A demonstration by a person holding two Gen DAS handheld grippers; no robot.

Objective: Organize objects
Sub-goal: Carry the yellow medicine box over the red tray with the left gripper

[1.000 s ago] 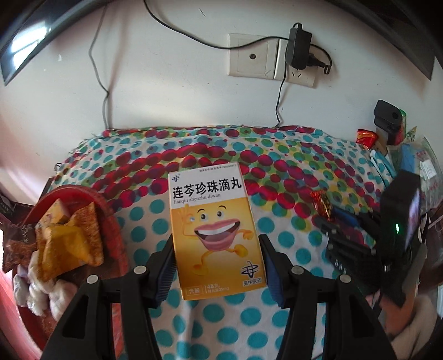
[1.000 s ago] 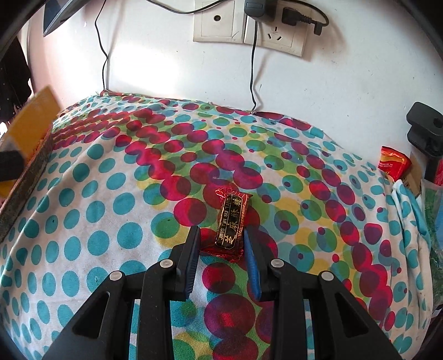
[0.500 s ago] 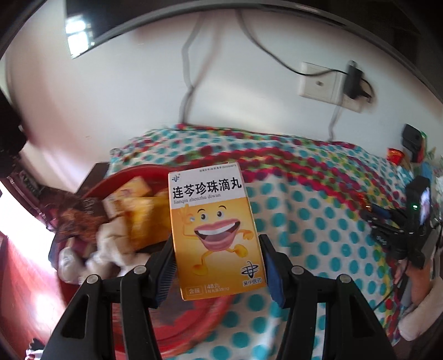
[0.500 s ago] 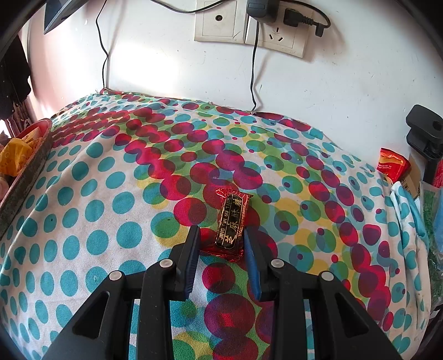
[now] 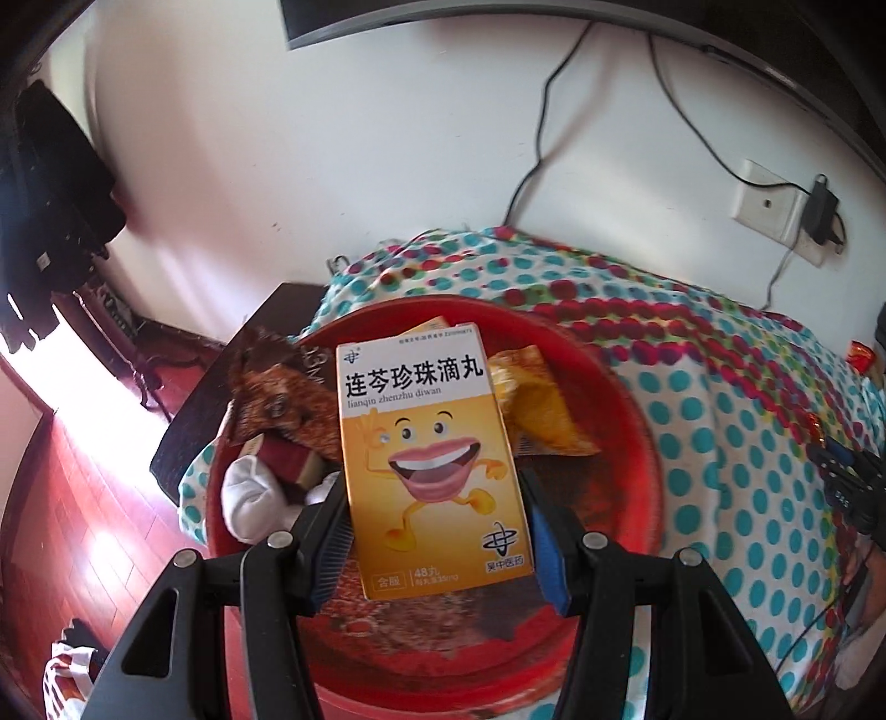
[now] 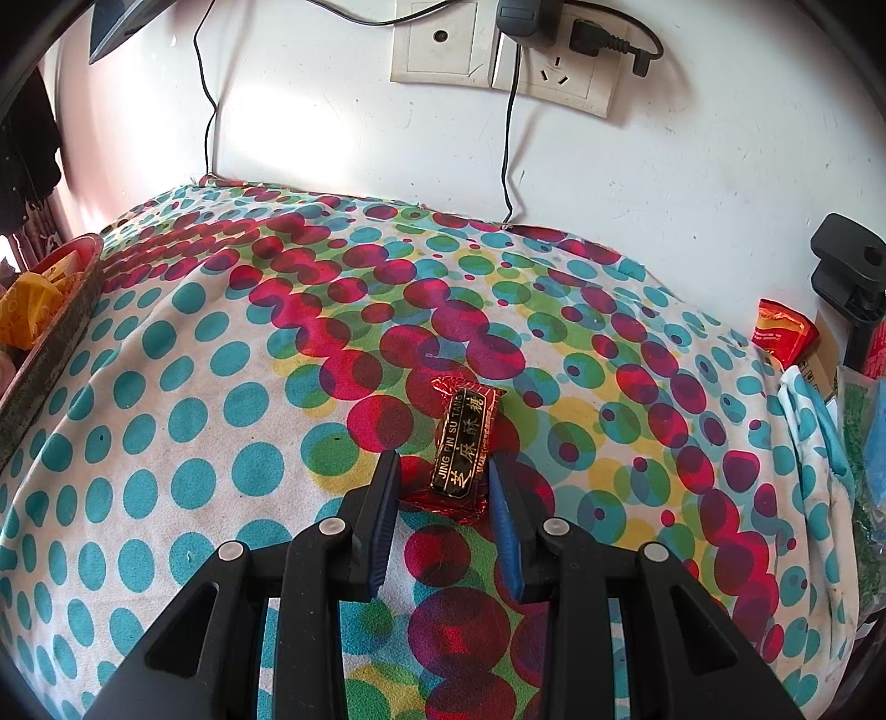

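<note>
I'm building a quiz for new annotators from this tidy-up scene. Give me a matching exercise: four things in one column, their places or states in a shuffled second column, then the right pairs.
Things:
1. yellow medicine box
2. red candy
3. red basin
4. white sock

Places or states:
A. lying on the dotted cloth, between the right gripper fingers
B. holding snack packets
C. clamped in the left gripper
D. inside the basin at its left edge

Pairs: 1-C, 2-A, 3-B, 4-D

White wall (image 5: 387, 166) with wall sockets (image 6: 498, 50), red wood floor (image 5: 72, 498) sunlit, dark side table (image 5: 221, 399), polka-dot cloth (image 6: 221, 387)
</note>
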